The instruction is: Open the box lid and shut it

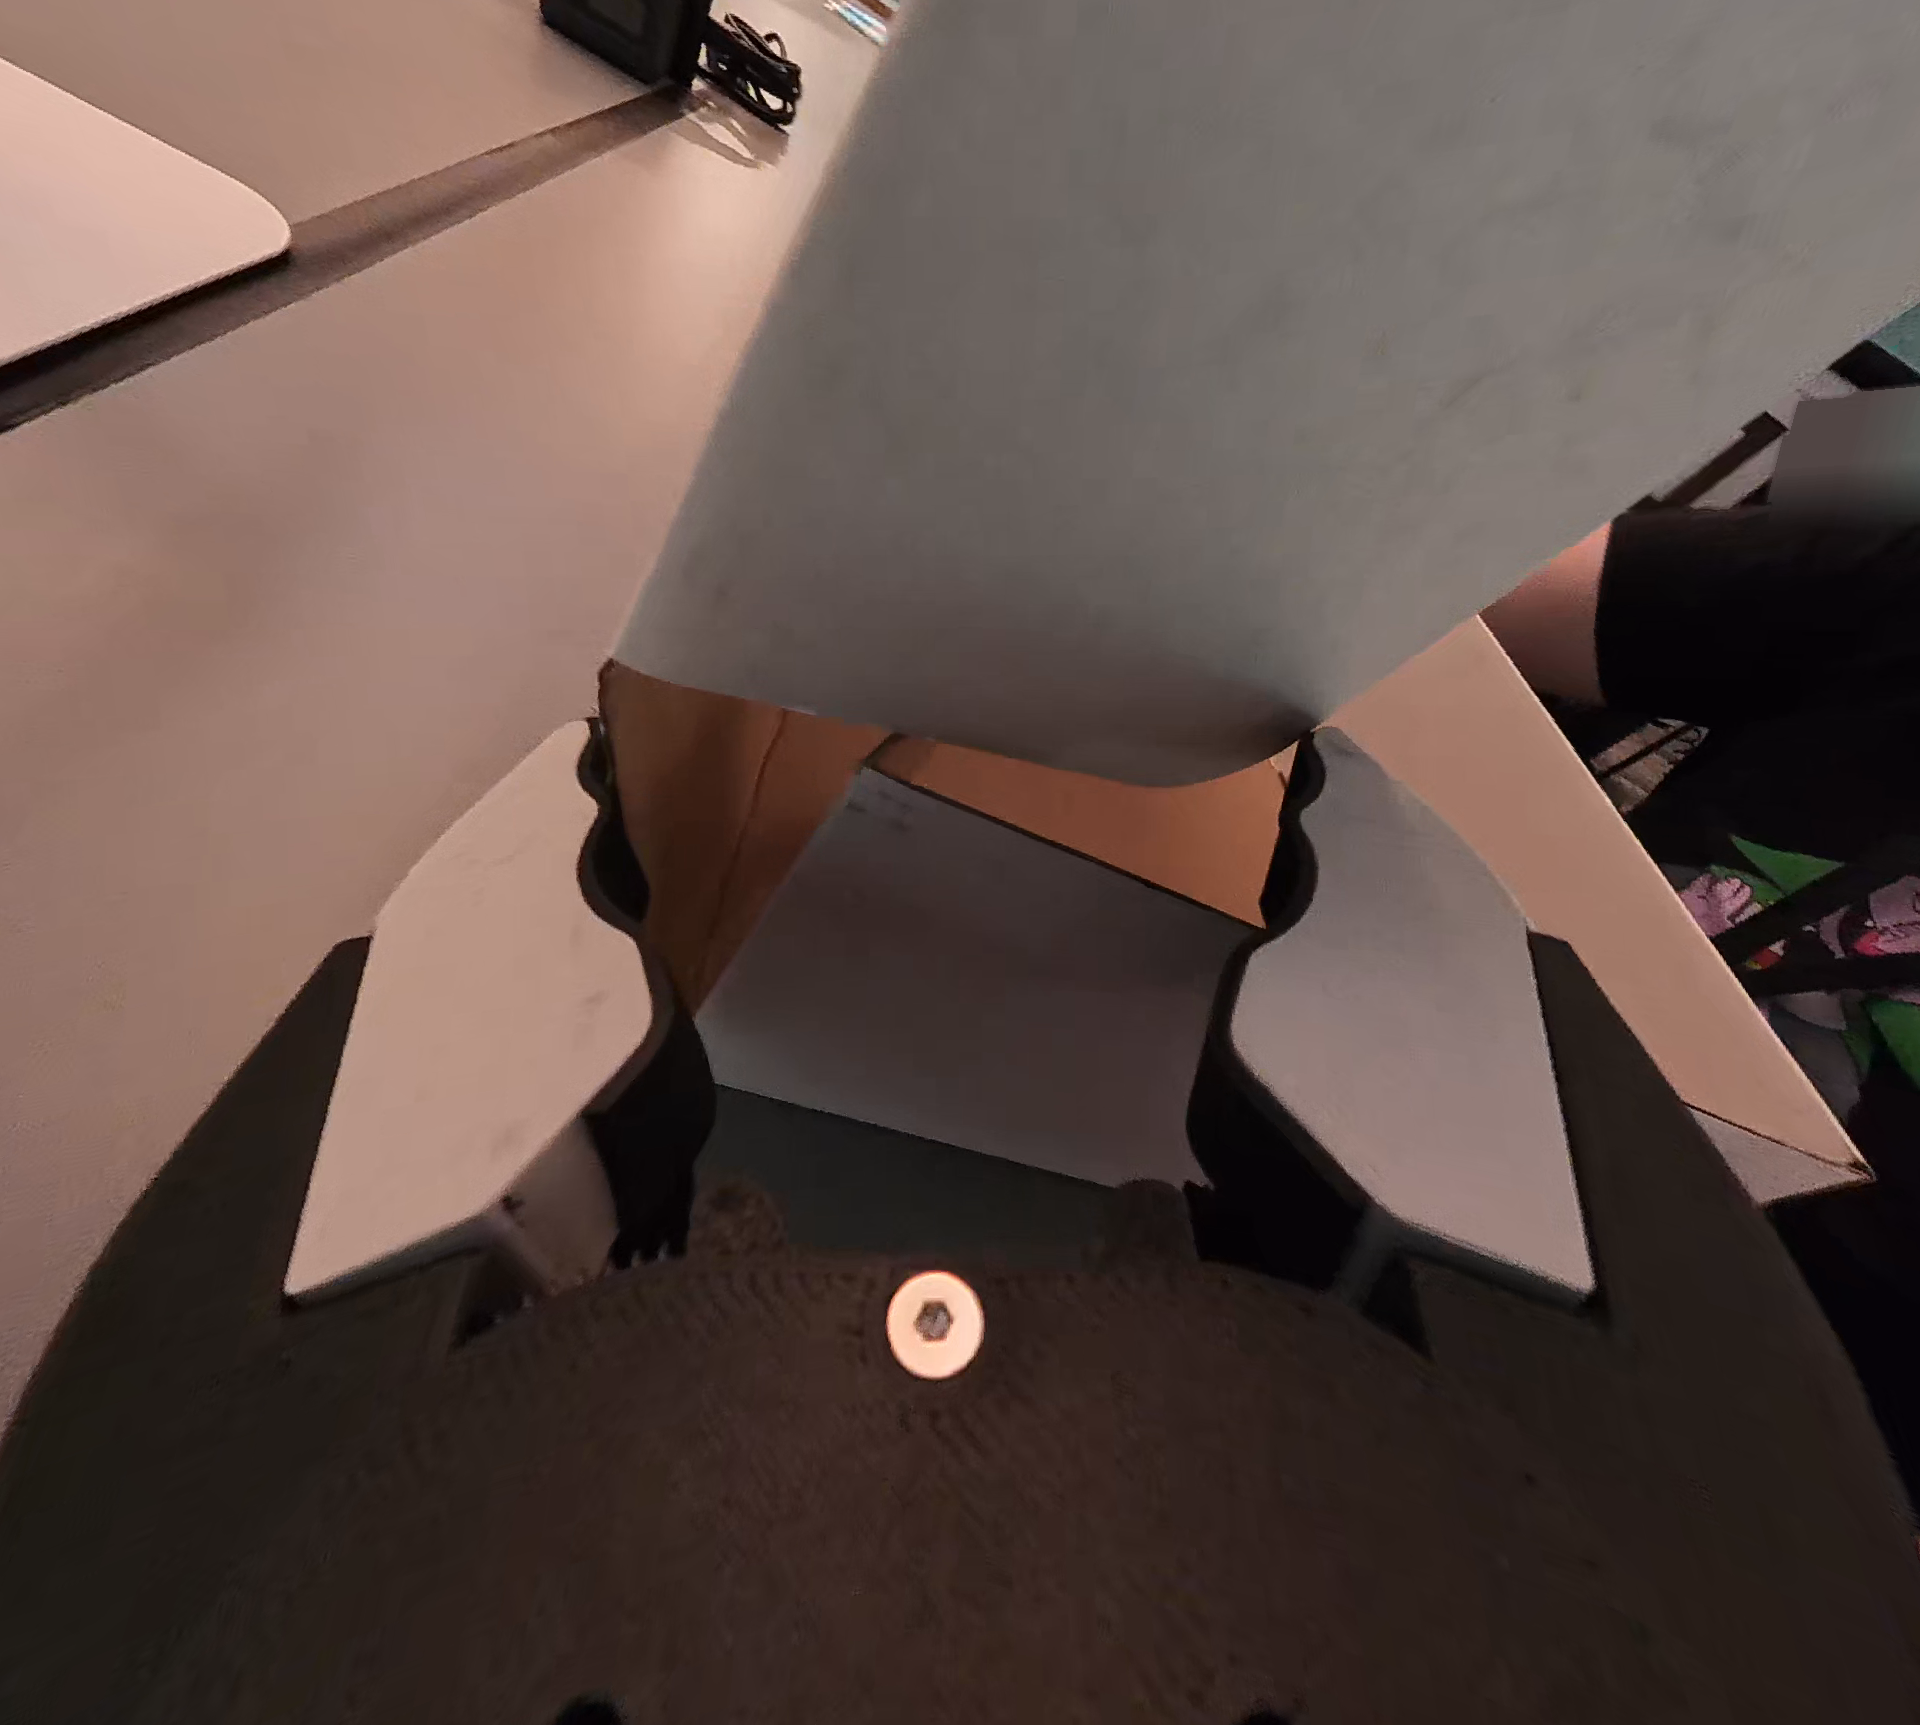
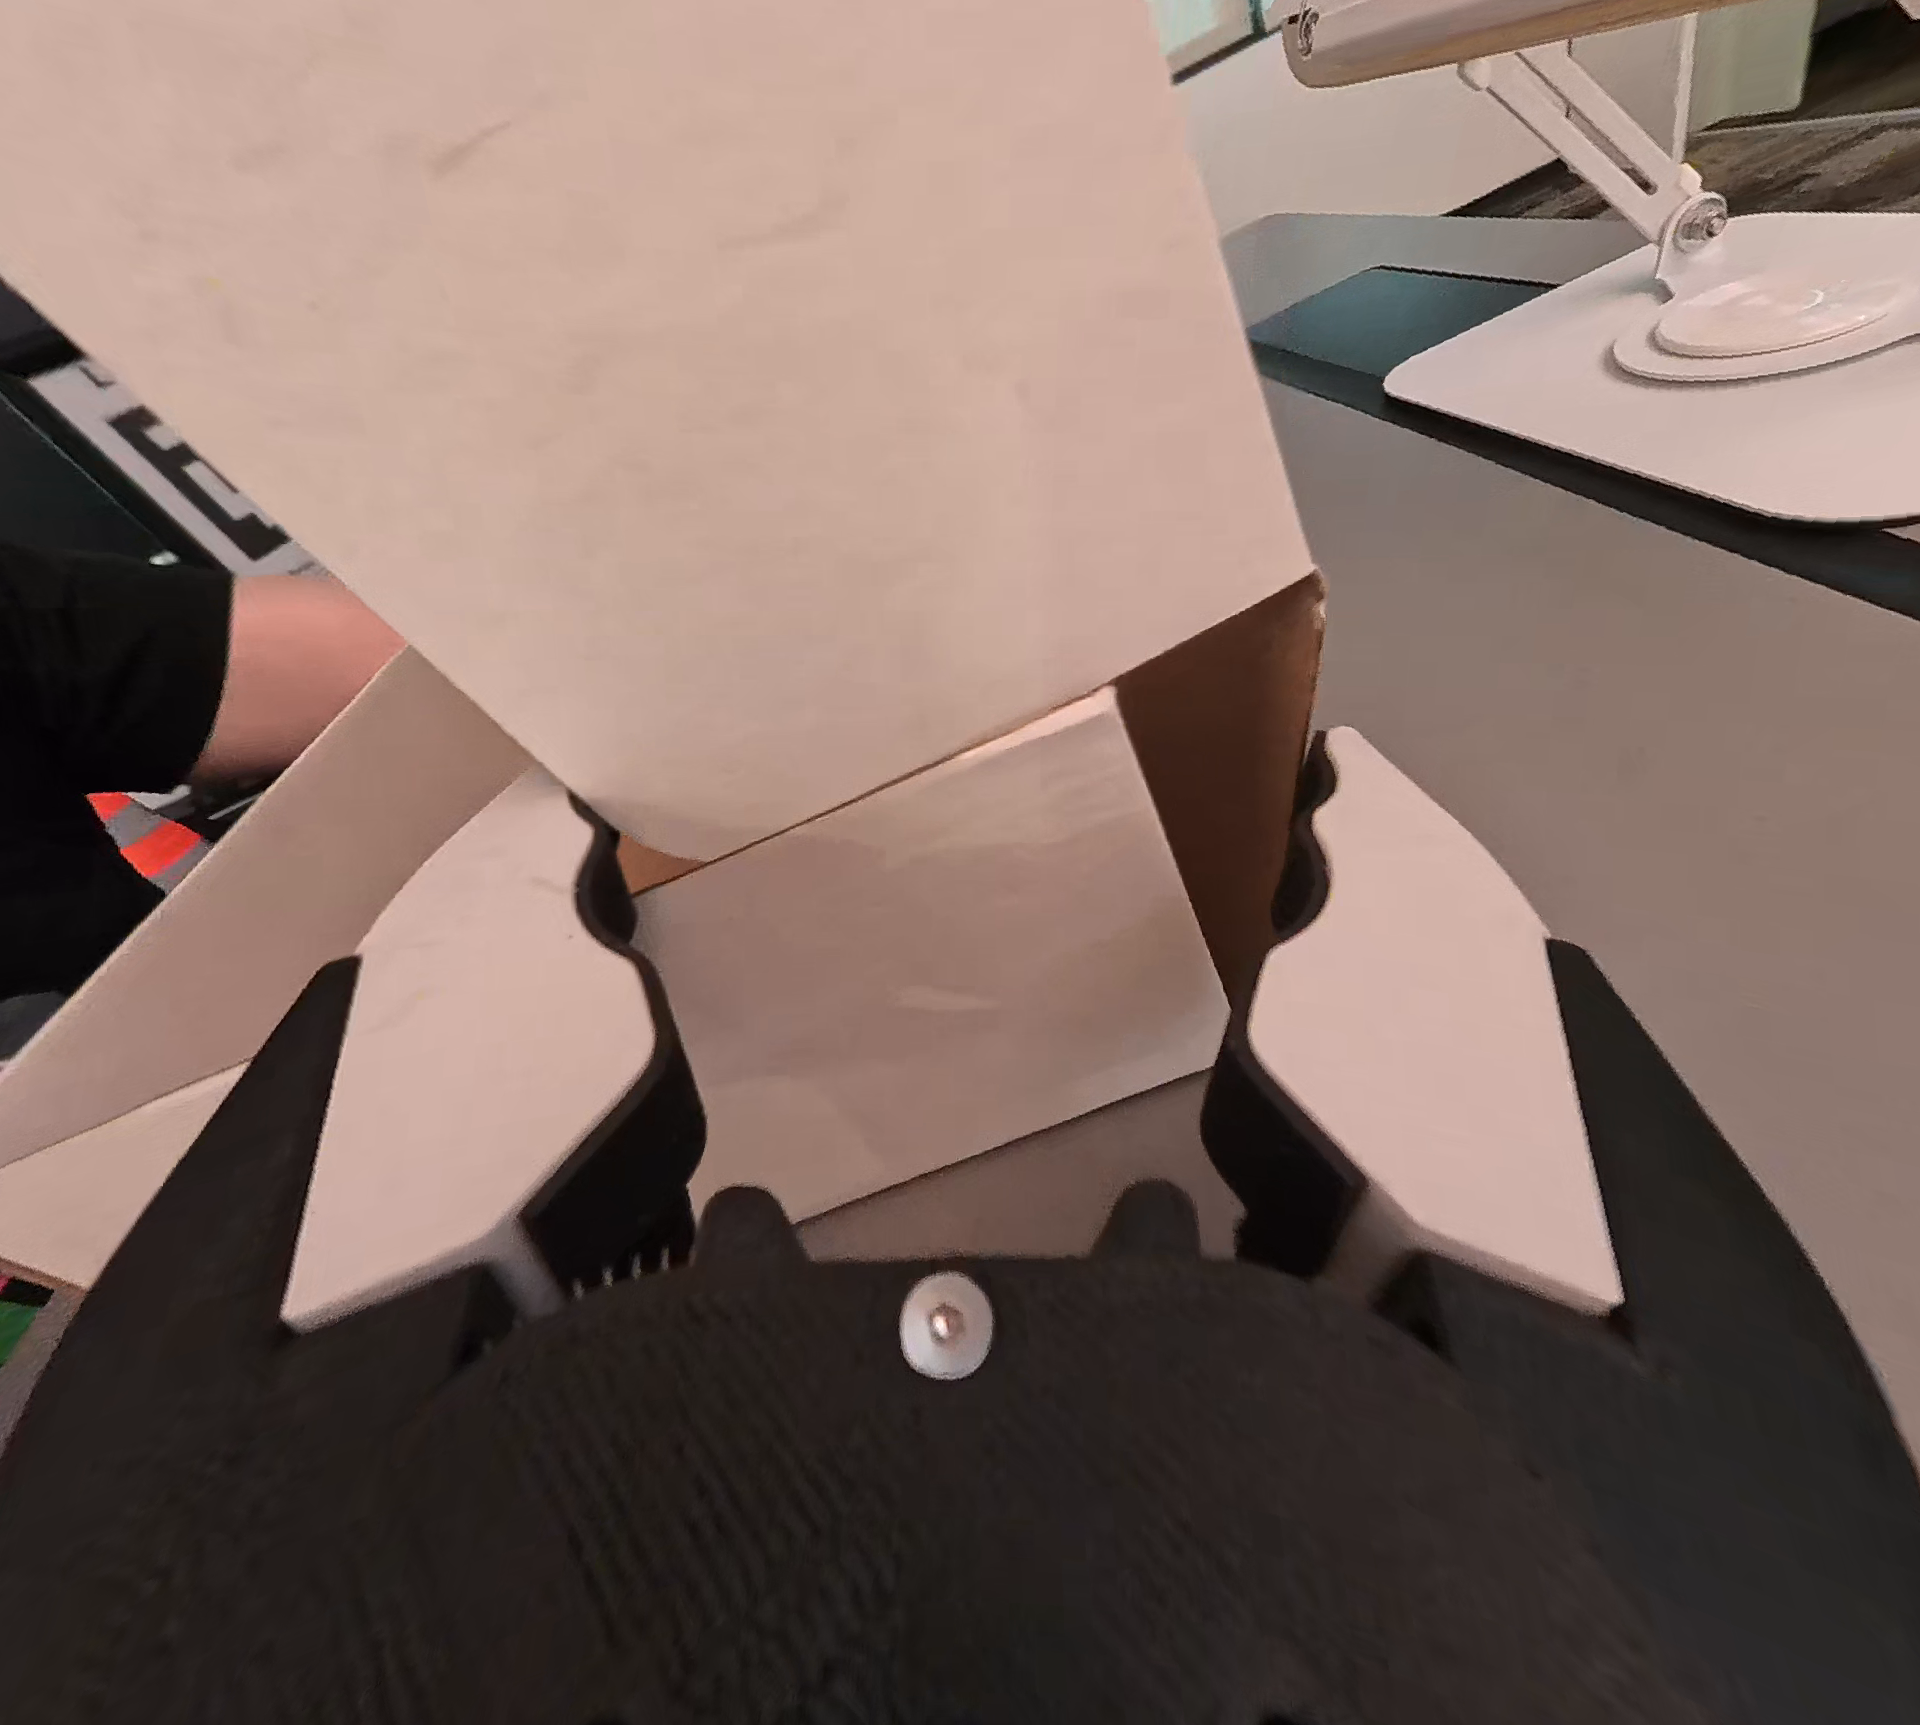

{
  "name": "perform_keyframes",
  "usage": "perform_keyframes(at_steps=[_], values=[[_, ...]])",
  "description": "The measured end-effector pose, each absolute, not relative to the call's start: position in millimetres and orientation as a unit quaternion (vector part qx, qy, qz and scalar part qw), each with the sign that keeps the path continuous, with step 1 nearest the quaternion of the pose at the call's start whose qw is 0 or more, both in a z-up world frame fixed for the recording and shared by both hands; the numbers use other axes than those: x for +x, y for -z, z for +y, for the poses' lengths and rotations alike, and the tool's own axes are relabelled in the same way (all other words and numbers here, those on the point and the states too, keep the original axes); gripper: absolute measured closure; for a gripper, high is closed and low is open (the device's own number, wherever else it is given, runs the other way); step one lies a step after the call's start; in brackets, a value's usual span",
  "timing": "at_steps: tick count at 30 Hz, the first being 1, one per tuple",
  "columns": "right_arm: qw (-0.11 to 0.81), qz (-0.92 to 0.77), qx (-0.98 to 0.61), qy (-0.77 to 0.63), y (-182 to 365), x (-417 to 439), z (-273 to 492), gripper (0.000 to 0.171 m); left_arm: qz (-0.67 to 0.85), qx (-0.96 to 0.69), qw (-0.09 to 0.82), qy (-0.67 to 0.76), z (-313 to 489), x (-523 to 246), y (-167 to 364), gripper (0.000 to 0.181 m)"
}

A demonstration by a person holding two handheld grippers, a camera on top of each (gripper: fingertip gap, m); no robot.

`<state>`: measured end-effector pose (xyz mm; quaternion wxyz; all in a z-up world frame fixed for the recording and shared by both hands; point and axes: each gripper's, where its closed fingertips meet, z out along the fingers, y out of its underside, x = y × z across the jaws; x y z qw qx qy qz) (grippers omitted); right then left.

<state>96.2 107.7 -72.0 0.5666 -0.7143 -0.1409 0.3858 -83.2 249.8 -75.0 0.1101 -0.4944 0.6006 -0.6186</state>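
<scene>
Both tools gape wide, gripping nothing: the left tool [image 1: 945, 854] and right tool [image 2: 951, 854] sit at the near edge of the white box [image 1: 966, 979] on the tabletop [image 1: 312, 584]. Its lid [image 1: 1299, 273] stands raised, tilted, unsupported by either; it could likely drop shut suddenly or flop backward.

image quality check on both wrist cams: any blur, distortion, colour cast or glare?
Left wrist view: fisheye bends the table edge; warm pinkish cast on the table, the raised box lid greyer; a blur patch at the right edge; the left tool is soft up close. Right wrist view: pink cast over the lid, the right tool slightly blurred, the white stand sharp, no hard glare.
</scene>
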Motion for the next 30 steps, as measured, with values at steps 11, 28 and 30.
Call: perform_keyframes(at_steps=[11,28,30], values=[[0.581,-0.141,-0.709,-0.374,65,101,109,0.046,0.600,-0.497,0.102,0.618,256,-98,73,0.064],[0.570,-0.170,-0.713,-0.372,70,91,113,0.044,0.584,-0.512,0.125,0.617,265,-81,78,0.063],[0.571,-0.169,-0.712,-0.373,70,90,113,0.045,0.589,-0.501,0.108,0.625,258,-82,78,0.075]])
